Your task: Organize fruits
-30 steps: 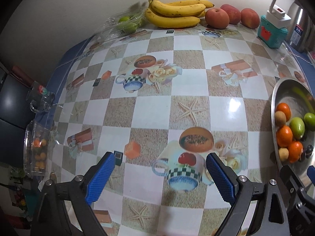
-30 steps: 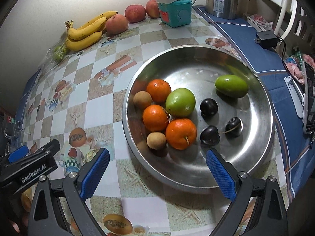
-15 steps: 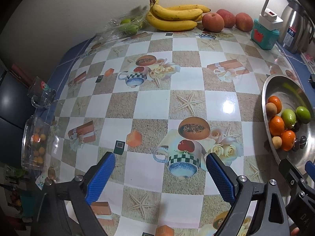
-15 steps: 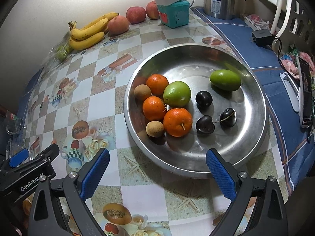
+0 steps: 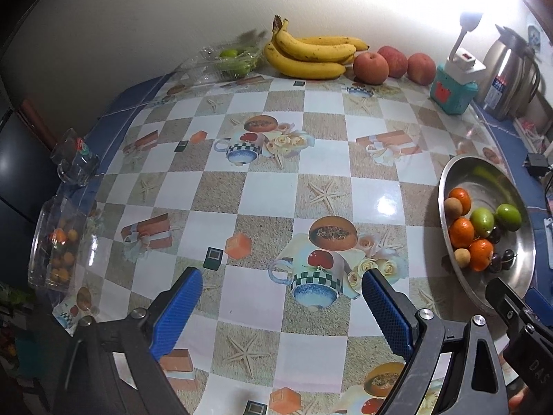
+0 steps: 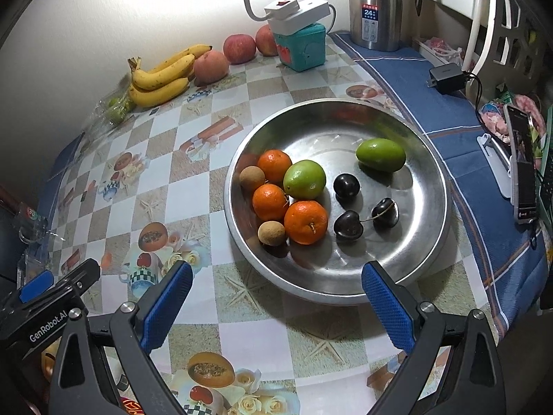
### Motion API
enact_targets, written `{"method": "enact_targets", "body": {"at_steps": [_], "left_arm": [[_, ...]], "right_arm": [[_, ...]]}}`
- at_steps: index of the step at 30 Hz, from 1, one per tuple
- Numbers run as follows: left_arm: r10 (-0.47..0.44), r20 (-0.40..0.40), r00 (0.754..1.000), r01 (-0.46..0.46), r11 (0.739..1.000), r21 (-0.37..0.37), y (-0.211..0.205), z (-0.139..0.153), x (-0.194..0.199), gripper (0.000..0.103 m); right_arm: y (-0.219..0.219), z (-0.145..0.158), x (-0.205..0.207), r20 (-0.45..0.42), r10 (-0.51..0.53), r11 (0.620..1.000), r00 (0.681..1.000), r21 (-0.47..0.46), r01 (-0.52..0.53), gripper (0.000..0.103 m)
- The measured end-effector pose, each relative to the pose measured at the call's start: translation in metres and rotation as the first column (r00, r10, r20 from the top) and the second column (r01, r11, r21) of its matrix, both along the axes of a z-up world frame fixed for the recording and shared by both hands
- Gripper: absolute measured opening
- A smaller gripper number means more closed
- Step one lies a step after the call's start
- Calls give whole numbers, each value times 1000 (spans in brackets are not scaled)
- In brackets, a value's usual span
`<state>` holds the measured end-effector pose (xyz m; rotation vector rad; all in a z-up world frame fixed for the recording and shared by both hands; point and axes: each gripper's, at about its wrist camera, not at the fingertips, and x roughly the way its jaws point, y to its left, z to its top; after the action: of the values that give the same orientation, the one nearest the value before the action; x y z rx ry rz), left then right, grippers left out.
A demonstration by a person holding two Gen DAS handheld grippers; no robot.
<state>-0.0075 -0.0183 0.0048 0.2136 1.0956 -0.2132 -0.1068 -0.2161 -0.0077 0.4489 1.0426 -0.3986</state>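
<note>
Both grippers gape wide and empty above the table, right gripper [image 6: 276, 307] nearer the bowl [image 6: 428, 242] just beyond its jaws, fruit clustered at bowl's left, left gripper [image 5: 281, 311] well off leftward.

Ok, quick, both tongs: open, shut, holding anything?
Left tongs: open, holding nothing.
Right tongs: open, holding nothing.

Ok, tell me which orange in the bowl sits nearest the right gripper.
The front orange, stem showing, beside the dark cherries. The other two sit further back, against the bowl's left wall.
</note>
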Motion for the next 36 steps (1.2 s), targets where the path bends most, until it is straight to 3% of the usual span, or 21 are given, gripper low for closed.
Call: {"method": "enact_targets", "body": {"at_steps": [36], "left_arm": [[15,1,1000,-15,1000,-25,6,2,0,95]], "right_arm": [[1,-2,0,-13,3,1000,1000,2,-3,98]]}}
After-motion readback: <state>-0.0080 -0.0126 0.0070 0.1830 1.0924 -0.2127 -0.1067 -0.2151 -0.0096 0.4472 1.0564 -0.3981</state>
